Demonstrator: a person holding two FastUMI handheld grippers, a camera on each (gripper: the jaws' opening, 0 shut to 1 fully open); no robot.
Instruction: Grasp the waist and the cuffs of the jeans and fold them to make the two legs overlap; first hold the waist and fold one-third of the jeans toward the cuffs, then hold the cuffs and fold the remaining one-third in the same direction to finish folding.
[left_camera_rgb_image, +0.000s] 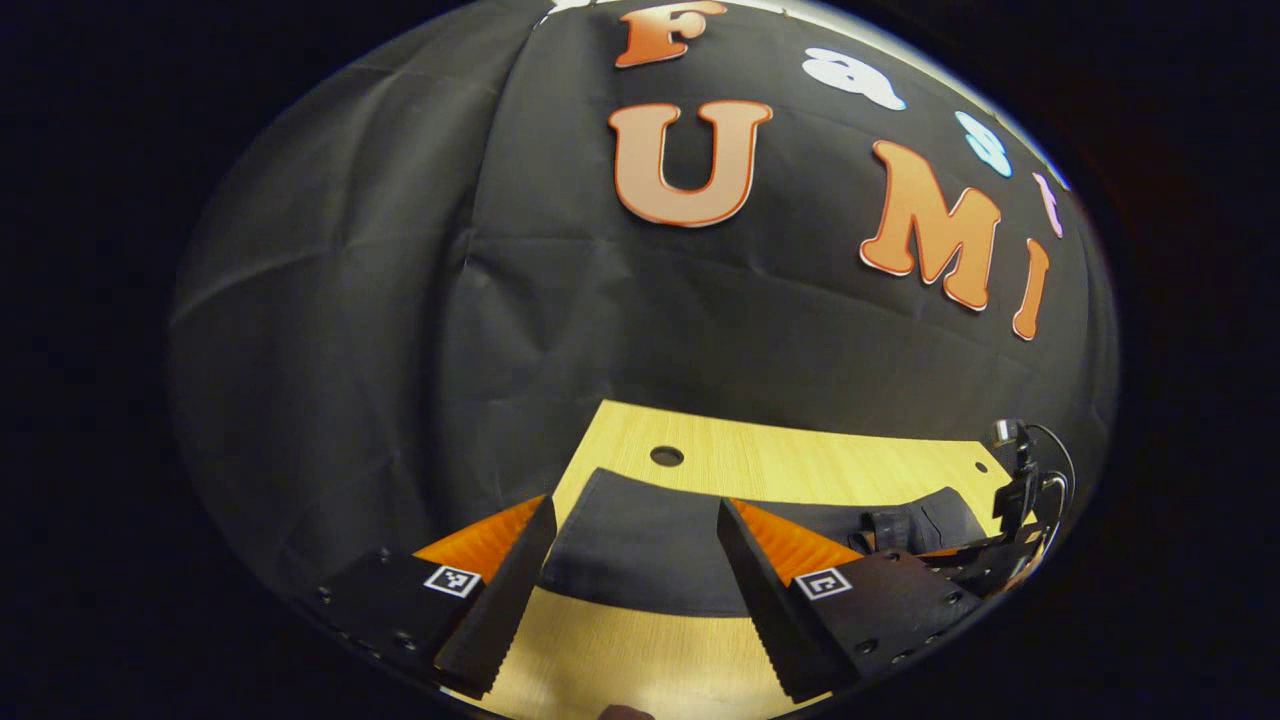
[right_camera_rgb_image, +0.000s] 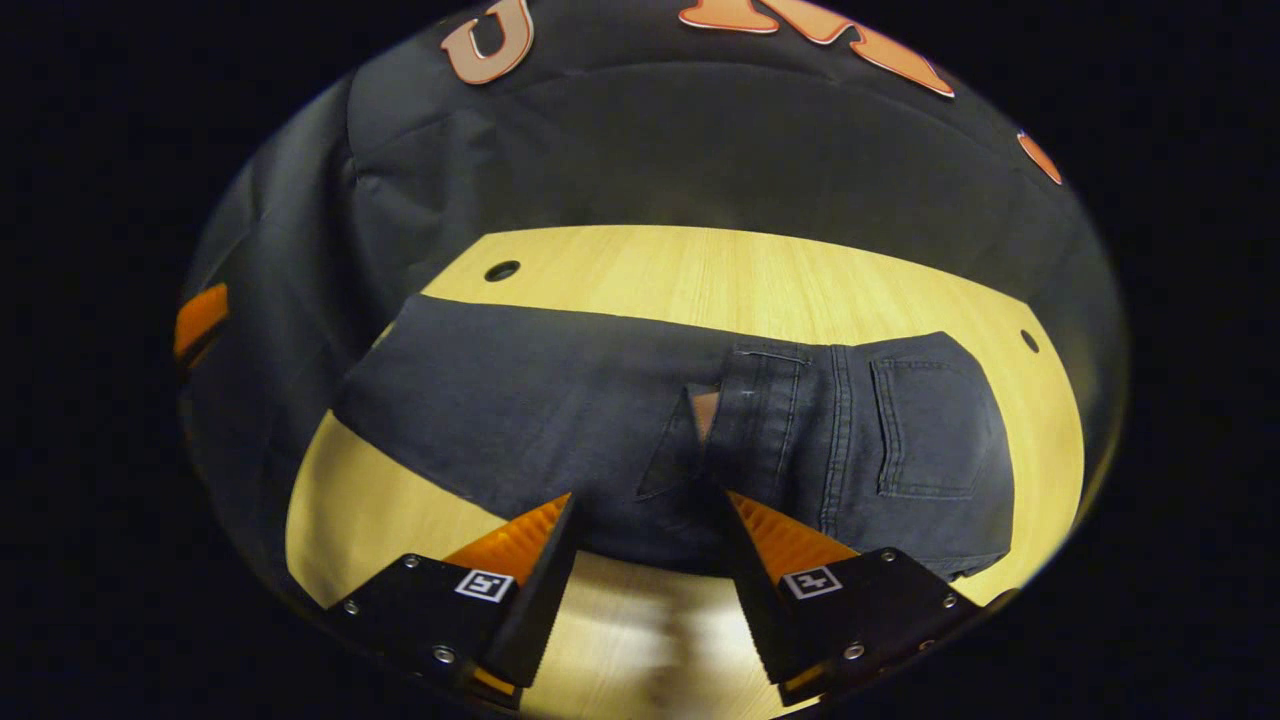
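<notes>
**Dark denim flat on the wood counter, both tongs empty**

Dark jeans (right_camera_rgb_image: 620, 420) lie spread on the pale wood counter (right_camera_rgb_image: 760, 275), long axis running side to side ahead of the right tongs (right_camera_rgb_image: 645, 525) — waist and back pocket (right_camera_rgb_image: 925, 430) toward their right, legs stretching away to their left. Two small round holes (right_camera_rgb_image: 501, 270) sit in the counter beyond the denim. Right tongs hover spread wide just above the near edge of the jeans, gripping nothing. Left tongs (left_camera_rgb_image: 635, 530) gape wide too, empty, with the leg end of the jeans (left_camera_rgb_image: 640, 550) just ahead between the fingers. Nothing blocks either approach.
</notes>
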